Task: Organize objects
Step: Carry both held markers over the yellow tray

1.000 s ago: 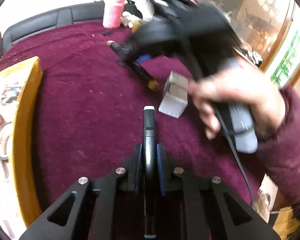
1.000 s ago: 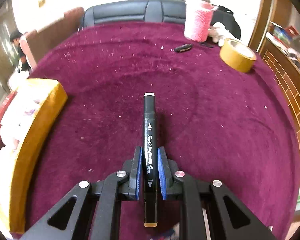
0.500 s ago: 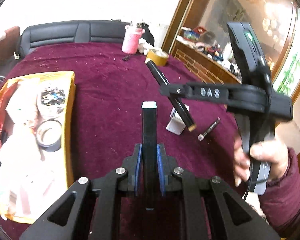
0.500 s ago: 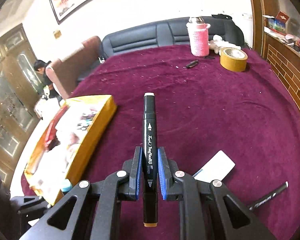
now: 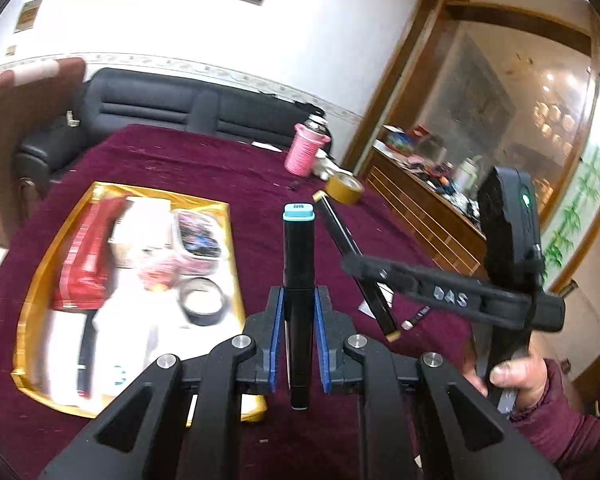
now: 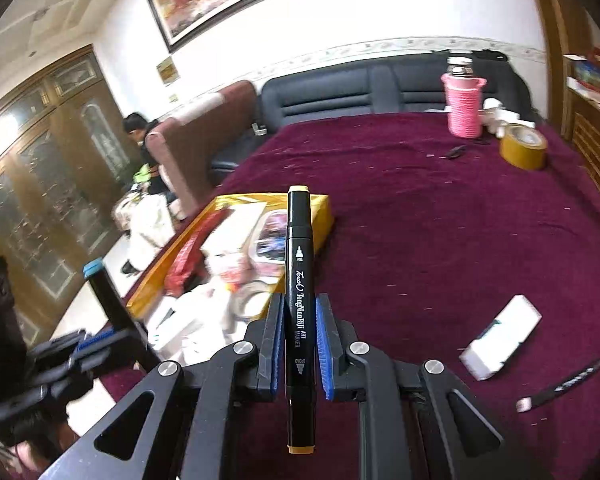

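Maroon tablecloth (image 6: 440,240) w/ gold tray (image 5: 32,280) to the side: left gripper (image 5: 298,344) clamps blue-capped marker (image 5: 298,264), right gripper (image 6: 298,344) clamps tan-capped marker (image 6: 299,280), both lifted, prob. for dropping into tray.

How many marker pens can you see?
3. A blue-capped marker is in the left gripper, an orange-capped marker in the right gripper, and a thinner pen lies on the cloth. The gold box may hide more.

Open cloth (image 6: 440,240) right of the crowded gold tray (image 6: 320,216).
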Available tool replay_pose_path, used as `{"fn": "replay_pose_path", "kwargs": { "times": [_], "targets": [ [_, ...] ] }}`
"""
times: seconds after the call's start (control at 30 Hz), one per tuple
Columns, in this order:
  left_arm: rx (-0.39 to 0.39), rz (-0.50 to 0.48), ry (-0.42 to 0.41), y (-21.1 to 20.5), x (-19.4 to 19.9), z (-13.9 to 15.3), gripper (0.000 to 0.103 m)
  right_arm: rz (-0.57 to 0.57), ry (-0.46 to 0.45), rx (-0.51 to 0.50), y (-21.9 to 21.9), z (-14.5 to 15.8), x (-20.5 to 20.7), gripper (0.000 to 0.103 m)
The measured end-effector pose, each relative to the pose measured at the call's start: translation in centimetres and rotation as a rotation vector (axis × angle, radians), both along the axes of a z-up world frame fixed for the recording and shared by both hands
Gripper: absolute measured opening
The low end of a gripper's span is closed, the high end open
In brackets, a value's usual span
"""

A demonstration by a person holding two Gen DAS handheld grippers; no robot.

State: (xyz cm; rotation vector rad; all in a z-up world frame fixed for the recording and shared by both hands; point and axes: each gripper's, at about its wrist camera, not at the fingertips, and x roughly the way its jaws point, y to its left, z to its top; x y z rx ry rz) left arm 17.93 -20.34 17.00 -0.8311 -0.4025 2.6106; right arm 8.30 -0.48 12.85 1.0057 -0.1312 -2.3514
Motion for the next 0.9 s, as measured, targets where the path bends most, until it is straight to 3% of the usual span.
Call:
{"fn": "replay_pose_path", "kwargs": {
  "times": [0.3,0.57,0.9],
  "targets": [
    [-0.044,0.107,-0.056,-4.9,-1.1,-1.2,0.014,0.094,-0.112,-0.049,-5.3,-2.4,-0.7,0.017],
    [-0.085,0.138,-0.14,-5.6,-5.1,-4.6,0.014,0.117,-0.196,-0.026,-8.9,-5.8,-1.7,0.017],
    [-0.143,0.159,-0.192,-4.5,-7.5,-7.1,0.014,0.059,-0.175,0.093,-10.8,-7.9,-2.4,0.017]
  ]
}}
